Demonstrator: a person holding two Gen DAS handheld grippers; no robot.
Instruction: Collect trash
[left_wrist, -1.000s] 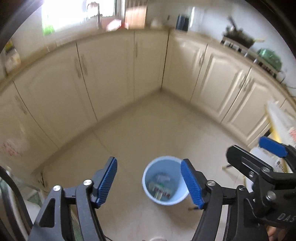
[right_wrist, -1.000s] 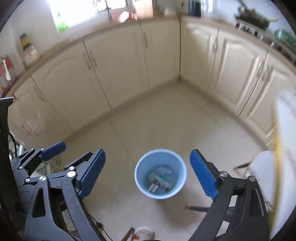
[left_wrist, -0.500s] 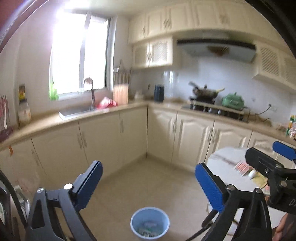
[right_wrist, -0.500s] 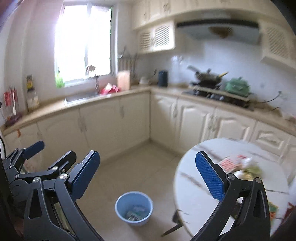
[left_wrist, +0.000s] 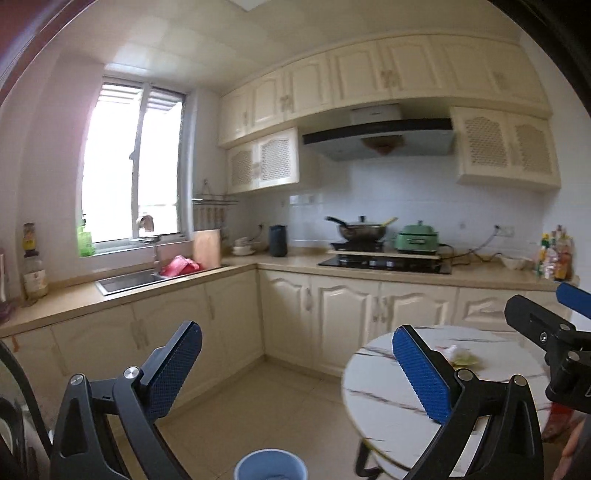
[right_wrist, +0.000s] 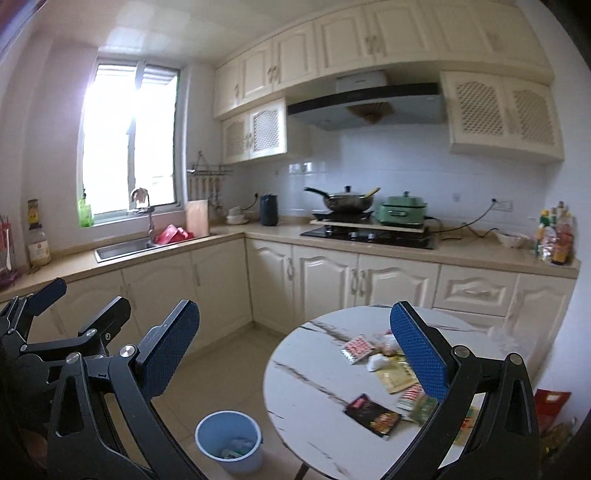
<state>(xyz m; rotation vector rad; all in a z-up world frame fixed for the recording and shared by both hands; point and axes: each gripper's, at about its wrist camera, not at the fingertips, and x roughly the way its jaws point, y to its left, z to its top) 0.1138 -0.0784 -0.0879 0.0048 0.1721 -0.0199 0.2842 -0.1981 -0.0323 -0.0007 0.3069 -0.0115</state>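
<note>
Several snack wrappers lie on a round white marble table (right_wrist: 314, 373): a red-white packet (right_wrist: 355, 348), a crumpled white tissue (right_wrist: 376, 362), a yellow packet (right_wrist: 394, 380) and a dark packet (right_wrist: 373, 415). A blue bin (right_wrist: 229, 439) with some trash inside stands on the floor left of the table, and its rim (left_wrist: 271, 463) shows at the bottom of the left wrist view. My right gripper (right_wrist: 293, 332) is open and empty, up in the air short of the table. My left gripper (left_wrist: 295, 354) is wide open and empty, beside it on the left (right_wrist: 81, 301).
Cream base cabinets (right_wrist: 325, 280) run along two walls under a beige counter with a sink (right_wrist: 122, 249), a stove with a wok (right_wrist: 347, 201) and a green cooker (right_wrist: 402, 214). Bottles (right_wrist: 554, 236) stand at the counter's right end. A red bag (right_wrist: 550, 402) lies right of the table.
Both views have swung up from looking down into the blue bin to looking level across the kitchen. The table with wrappers has come into view. The left jaws have spread wider.
</note>
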